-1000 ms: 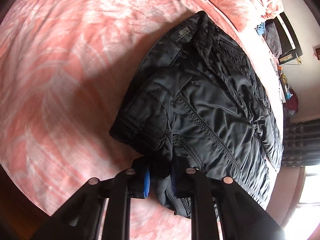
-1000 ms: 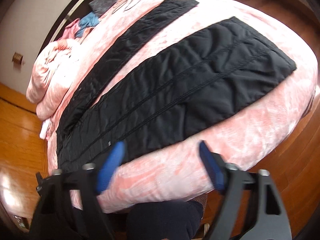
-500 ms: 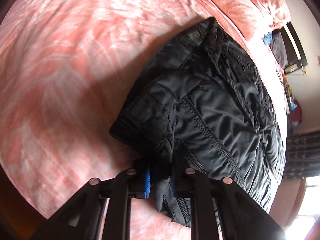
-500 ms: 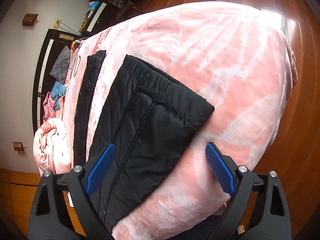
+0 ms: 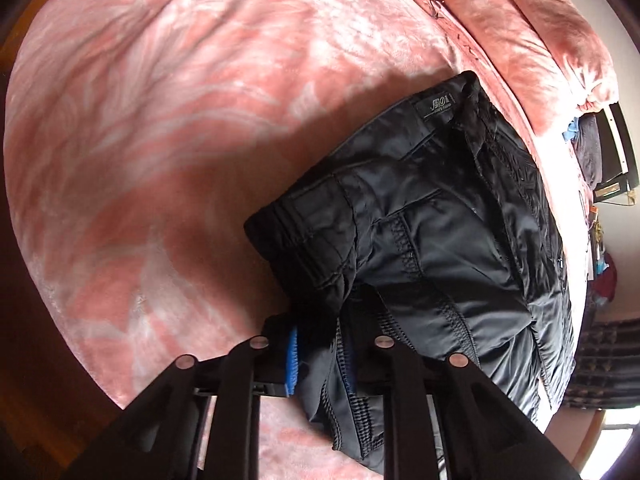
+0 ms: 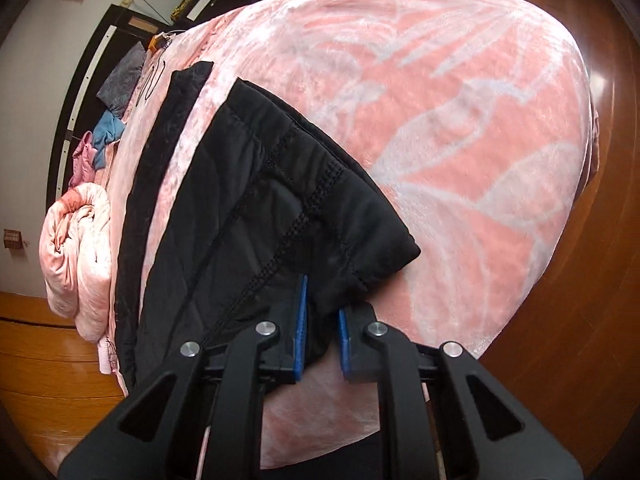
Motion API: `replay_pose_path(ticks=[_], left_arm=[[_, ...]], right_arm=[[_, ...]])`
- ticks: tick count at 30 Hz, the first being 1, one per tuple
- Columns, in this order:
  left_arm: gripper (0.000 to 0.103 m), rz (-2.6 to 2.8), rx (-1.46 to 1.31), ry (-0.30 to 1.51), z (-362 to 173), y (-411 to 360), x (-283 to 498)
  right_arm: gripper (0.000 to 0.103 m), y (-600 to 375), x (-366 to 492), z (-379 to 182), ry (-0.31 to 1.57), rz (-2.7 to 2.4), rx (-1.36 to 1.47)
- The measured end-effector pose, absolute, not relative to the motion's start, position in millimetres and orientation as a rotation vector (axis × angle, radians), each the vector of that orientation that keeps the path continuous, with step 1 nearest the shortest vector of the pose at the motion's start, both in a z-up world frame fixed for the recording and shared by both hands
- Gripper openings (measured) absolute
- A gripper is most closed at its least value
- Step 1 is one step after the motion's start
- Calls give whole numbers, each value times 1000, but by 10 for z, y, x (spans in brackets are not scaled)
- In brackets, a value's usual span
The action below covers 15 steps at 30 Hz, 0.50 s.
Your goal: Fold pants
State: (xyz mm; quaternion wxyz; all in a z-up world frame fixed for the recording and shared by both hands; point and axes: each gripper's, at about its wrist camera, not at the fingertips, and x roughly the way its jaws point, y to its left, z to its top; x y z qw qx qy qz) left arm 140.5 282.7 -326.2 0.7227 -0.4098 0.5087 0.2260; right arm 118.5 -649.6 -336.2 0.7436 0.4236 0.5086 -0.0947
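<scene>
Black quilted pants [image 5: 436, 232] lie on a pink bed. In the left wrist view the waist end shows, with a label near the waistband. My left gripper [image 5: 320, 356] is shut on the near waist corner, which is folded up over the seat. In the right wrist view the near leg [image 6: 256, 224] ends in a hem at the bed's foot, and the far leg [image 6: 160, 148] lies beyond it. My right gripper [image 6: 320, 340] is shut on the near leg's hem corner, its blue pads pinching the fabric.
The pink patterned blanket [image 6: 460, 128] covers the bed. A rolled pink duvet [image 6: 76, 256] lies at the head. Loose clothes [image 6: 108, 132] and a dark headboard sit behind the bed. Wooden floor [image 6: 592, 320] surrounds the bed's edge.
My right gripper moved from the leg's side to its hem and closed on the hem corner. My left gripper kept its grip and lifted the waist corner a little.
</scene>
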Motion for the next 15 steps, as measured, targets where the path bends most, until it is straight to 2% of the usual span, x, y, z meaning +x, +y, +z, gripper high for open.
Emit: replay_pose_path(ticks=[2,3,4,5,7,9,11,12,15], left_arm=[[32,514,-846,1148,-3171,2835,1401],[36,534,-797,1154,-3079,2838,1398],[49,576,-728,1158,-2958,2873,1387],[67,618,-660,1145,-2820,2911,1375],[80,636,-565,1078,-2513,2990,1430],[83,573,-496,1051,-2272,3060,1671],[96,444,-465,1028,-2101,3126,2044],[97,365,-458,1023,-2049,3141,2285],[99,217,-416,1046,-2047,3156,3099]], right_arm=[[37,-6471,1213,-3250,1132,-163,902],[65,-6475,1207,-3157,1136,-169,862],[74,-6488,1194,-3045,1145,-206,791],[74,-6513,1188,-2943,1160,-237,729],[74,-6598,1175,-2767,1160,-258,682],[74,-6625,1268,-2601,1153,-234,634],[75,-6603,1495,-2475,1140,-168,640],[80,-6563,1640,-2426,1129,-118,662],[85,-6368,2176,-2320,1113,-28,655]])
